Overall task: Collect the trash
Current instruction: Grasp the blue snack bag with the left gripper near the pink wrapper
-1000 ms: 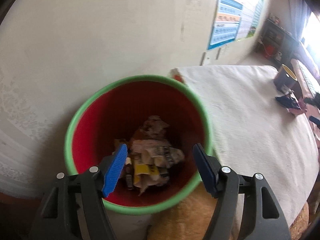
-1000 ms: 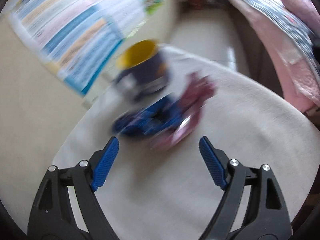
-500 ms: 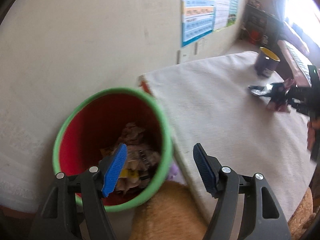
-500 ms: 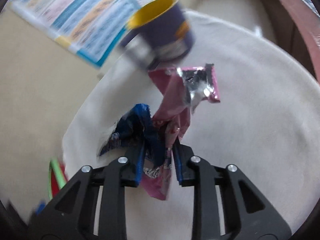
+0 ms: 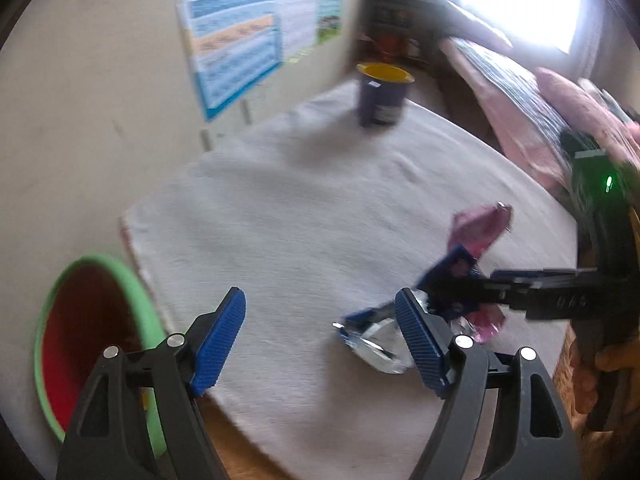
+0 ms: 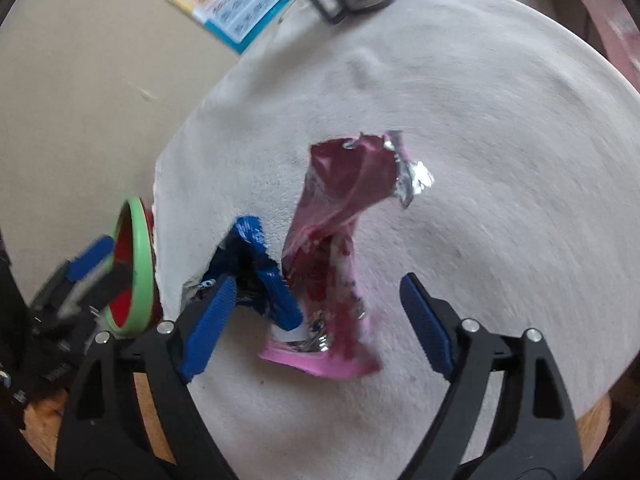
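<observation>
A crumpled pink foil wrapper [image 6: 336, 236] and a blue foil wrapper [image 6: 256, 268] are between the wide jaws of my right gripper [image 6: 320, 316]. The jaws are opening and neither pad presses on them. The blue one lies against the left pad. In the left wrist view the pink wrapper [image 5: 480, 228] sticks up beside the right gripper [image 5: 452, 292], and the blue-and-silver wrapper [image 5: 372, 340] lies just by the right finger of my left gripper [image 5: 320, 336]. The left jaws are opening with only cloth between them. The red bin with a green rim [image 5: 140, 304] stands off the table's left edge.
A white cloth [image 5: 280, 220] covers the table. A dark blue mug with a yellow inside [image 5: 382, 96] stands at its far end. A poster hangs on the wall behind. Pink bedding lies to the right. A hand [image 5: 608, 364] holds the right gripper.
My left gripper swung from above the bin to over the table. The right gripper shut on both wrappers, carried them toward the bin side, and has now opened off them.
</observation>
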`<state>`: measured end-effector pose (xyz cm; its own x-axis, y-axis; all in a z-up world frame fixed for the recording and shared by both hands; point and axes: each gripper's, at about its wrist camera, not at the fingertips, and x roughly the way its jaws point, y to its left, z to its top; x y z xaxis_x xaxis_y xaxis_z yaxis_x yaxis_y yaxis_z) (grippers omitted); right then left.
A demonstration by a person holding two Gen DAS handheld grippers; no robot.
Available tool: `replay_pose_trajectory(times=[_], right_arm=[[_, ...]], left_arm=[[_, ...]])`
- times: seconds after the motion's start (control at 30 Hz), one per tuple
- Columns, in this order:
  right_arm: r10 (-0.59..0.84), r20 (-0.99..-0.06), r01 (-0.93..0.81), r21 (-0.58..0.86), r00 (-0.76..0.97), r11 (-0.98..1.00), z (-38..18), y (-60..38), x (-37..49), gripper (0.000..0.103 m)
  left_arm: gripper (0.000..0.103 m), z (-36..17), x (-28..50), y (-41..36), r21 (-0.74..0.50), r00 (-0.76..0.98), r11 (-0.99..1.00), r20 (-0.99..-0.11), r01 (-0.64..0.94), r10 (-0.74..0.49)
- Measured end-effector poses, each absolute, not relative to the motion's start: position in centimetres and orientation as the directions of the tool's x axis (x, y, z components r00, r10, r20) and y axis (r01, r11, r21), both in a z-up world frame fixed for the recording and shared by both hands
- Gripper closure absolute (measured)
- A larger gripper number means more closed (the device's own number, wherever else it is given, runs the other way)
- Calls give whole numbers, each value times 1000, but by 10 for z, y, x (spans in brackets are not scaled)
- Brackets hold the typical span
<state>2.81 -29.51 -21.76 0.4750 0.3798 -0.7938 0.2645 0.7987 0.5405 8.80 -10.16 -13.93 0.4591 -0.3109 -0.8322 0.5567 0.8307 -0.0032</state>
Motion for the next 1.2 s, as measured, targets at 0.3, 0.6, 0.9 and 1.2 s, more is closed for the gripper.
replay_pose_trajectory(times=[0.3,0.6,0.9,1.2], right_arm=[[269,-772,376,543,576,751,-203,-335,-5,21],[263,-766,365,540,587,758,-197,-334,-17,21],[267,-789,340,507,554,792,-199,-314,-8,21],[243,-815,345,466,526,815,-199,-297,19,19]], left_arm=[[31,-168,83,-148,-22,350,746,-873,666,-339],[85,-193,94,-156,-50,286,778,-914,627,-289],[86,-176,102,-118,-90,316,846,-903,525,-292],[86,-161,106,-62,-128,372,905,-881,405,-291]])
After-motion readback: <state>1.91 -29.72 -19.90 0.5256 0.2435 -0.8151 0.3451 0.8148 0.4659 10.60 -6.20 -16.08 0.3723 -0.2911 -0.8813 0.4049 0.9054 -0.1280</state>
